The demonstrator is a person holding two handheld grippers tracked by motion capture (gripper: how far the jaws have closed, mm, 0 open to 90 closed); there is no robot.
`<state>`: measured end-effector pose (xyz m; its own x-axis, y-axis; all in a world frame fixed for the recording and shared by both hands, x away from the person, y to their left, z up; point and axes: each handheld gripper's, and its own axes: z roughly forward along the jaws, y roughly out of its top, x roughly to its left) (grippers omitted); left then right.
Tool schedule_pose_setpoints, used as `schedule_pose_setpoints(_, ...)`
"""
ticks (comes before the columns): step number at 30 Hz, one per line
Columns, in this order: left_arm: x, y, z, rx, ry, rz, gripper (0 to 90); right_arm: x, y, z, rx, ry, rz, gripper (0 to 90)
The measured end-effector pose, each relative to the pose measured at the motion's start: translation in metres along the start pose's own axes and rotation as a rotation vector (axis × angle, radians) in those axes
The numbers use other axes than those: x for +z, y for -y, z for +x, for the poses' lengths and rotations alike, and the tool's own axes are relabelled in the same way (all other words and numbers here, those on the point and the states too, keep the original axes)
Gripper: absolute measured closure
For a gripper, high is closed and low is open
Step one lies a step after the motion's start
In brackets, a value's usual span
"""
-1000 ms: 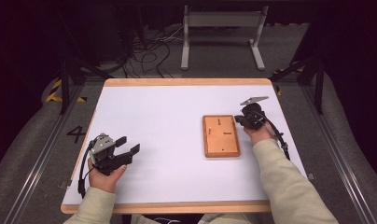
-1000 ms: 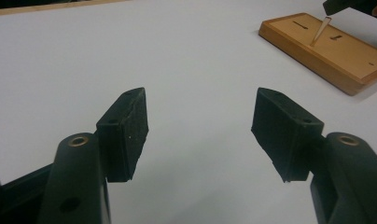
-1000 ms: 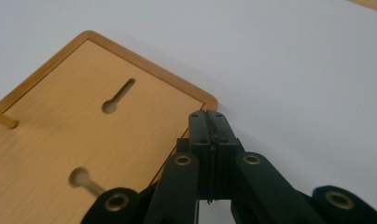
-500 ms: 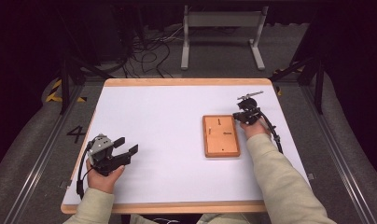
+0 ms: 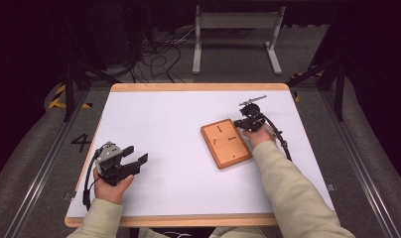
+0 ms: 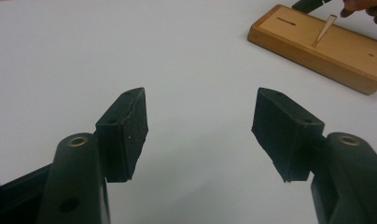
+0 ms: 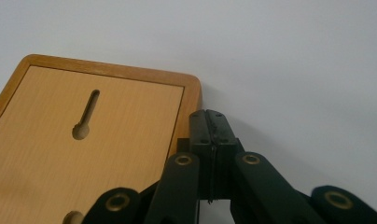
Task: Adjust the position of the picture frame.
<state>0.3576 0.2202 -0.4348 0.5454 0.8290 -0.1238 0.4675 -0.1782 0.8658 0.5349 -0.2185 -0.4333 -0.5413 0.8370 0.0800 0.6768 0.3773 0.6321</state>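
A flat wooden board (image 5: 233,153) lies askew on the right half of the white table (image 5: 164,124). It has a keyhole slot (image 7: 86,114) and a thin pale peg (image 6: 324,30) standing in it. My right gripper (image 5: 236,124) is shut with nothing in it. Its tips (image 7: 212,119) rest against the board's (image 7: 84,163) far right corner. My left gripper (image 5: 137,153) sits near the table's front left, a hand around it. Its jaws (image 6: 198,100) stand wide open and empty, pointing across bare table toward the board (image 6: 345,60).
A cable trails from the right gripper along the table's right side (image 5: 283,144). A metal stand (image 5: 235,29) and loose cables (image 5: 159,54) lie on the floor beyond the far edge. The table's wooden front rim (image 5: 188,219) runs near the person's sleeves.
The right gripper has moved left and slightly down against the board's far right corner. The board's far end has swung left, so it now lies askew. The left gripper has stayed put.
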Motion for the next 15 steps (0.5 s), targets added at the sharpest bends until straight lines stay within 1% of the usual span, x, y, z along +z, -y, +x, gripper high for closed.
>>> schedule_pose_setpoints(2,0.0,0.0,0.0,-0.002,0.002,-0.001,36.1,0.005,-0.004,0.008,-0.028,-0.014,0.005,90.0)
schedule_pose_setpoints(3,0.0,0.001,0.001,-0.005,0.001,-0.002,36.1,0.009,-0.006,0.015,-0.05,-0.033,0.009,90.0)
schedule_pose_setpoints(5,-0.001,0.001,0.001,-0.005,0.001,-0.001,36.1,0.015,-0.012,0.029,-0.106,-0.054,0.024,90.0)
schedule_pose_setpoints(6,-0.001,0.001,0.002,-0.006,0.0,0.0,36.1,0.017,-0.014,0.033,-0.122,-0.065,0.026,90.0)
schedule_pose_setpoints(7,-0.001,0.001,0.002,-0.006,-0.001,0.0,36.1,0.02,-0.017,0.041,-0.15,-0.082,0.025,90.0)
schedule_pose_setpoints(9,-0.001,0.002,0.003,-0.01,-0.004,0.001,36.1,0.024,-0.02,0.05,-0.179,-0.107,0.035,90.0)
schedule_pose_setpoints(10,-0.001,0.002,0.004,-0.011,-0.003,0.002,37.1,0.026,-0.022,0.058,-0.208,-0.119,0.044,90.0)
schedule_pose_setpoints(11,-0.001,0.002,0.004,-0.011,-0.002,0.003,37.9,0.027,-0.023,0.062,-0.228,-0.131,0.045,90.0)
schedule_pose_setpoints(13,-0.001,0.003,0.004,-0.008,0.0,0.008,39.8,0.031,-0.026,0.074,-0.267,-0.169,0.056,90.0)
schedule_pose_setpoints(14,0.0,0.003,0.004,-0.006,0.003,0.011,40.8,0.032,-0.027,0.078,-0.278,-0.183,0.06,90.0)
schedule_pose_setpoints(15,0.0,0.003,0.004,-0.006,0.007,0.016,42.1,0.033,-0.028,0.084,-0.302,-0.204,0.062,90.0)
